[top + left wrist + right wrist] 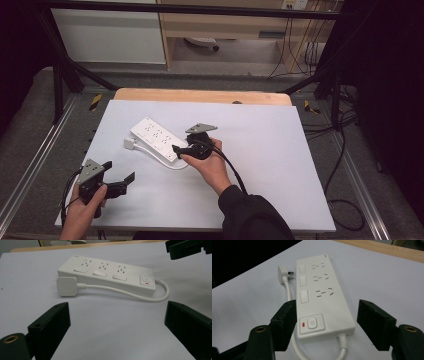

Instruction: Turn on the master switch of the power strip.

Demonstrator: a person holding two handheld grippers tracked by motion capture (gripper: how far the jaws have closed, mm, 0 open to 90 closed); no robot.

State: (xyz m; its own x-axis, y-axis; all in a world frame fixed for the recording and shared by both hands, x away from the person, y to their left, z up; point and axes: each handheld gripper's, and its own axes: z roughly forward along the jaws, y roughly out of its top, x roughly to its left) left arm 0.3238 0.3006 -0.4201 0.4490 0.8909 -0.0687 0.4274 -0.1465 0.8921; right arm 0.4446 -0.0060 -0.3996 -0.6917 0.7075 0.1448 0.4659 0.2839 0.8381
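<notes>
While both hands rest at the near side of the table (280, 165), its white top carries one item, catalogued below.

Power strip (156, 136): white, three sockets in a row with a flat switch beside each, and a master button with a red mark at one end. It lies flat, left of centre in the high view, set on a diagonal. In the left gripper view it sits in the upper middle of the frame; in the right gripper view it runs from the top centre down to the lower middle, button end nearest.

Cord (140, 297): white, leaves the button end, loops back along the strip's near side and ends in a plug.

Plug (66, 286): white, square, lying on the table just beside the strip's far end from the button.

Right gripper (181, 149): held at the centre of the high view, right at the strip's button end. Jaws stand wide apart; in the right gripper view they flank the button end, one on each side, with a gap showing on the right and the left jaw close to the edge, over the cord. Nothing is clamped.

Left gripper (120, 176): held at the lower left of the high view, well apart from the strip. Jaws wide apart, holding nothing.
</notes>
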